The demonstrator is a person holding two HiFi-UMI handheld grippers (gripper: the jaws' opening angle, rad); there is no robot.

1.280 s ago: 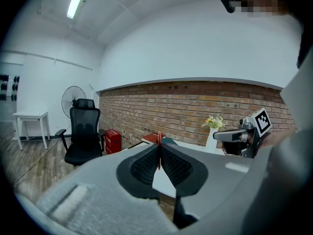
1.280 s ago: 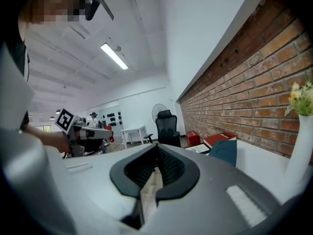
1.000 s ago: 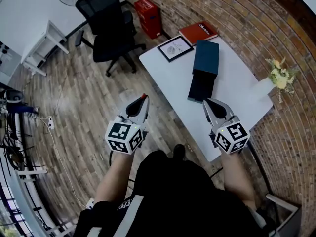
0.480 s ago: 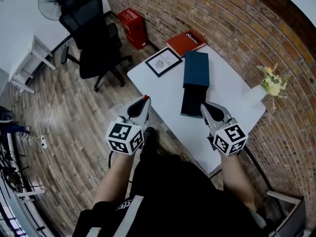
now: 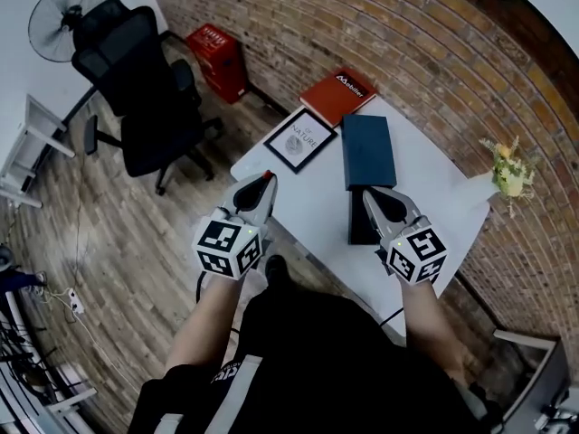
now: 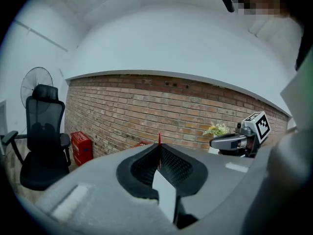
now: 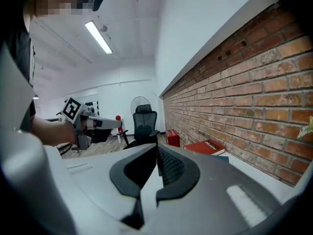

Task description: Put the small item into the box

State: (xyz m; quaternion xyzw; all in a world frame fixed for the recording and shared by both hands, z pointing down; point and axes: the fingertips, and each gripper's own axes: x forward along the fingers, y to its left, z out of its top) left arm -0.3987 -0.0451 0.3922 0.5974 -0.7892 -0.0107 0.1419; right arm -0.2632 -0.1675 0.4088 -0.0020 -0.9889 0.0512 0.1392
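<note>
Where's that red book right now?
In the head view the red book lies at the far corner of the white table by the brick wall, just beyond the framed picture and the dark blue box.

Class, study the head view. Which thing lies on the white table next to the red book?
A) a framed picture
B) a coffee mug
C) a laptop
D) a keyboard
A: the framed picture lies flat on the white table, beside the red book at the table's far end.
</note>
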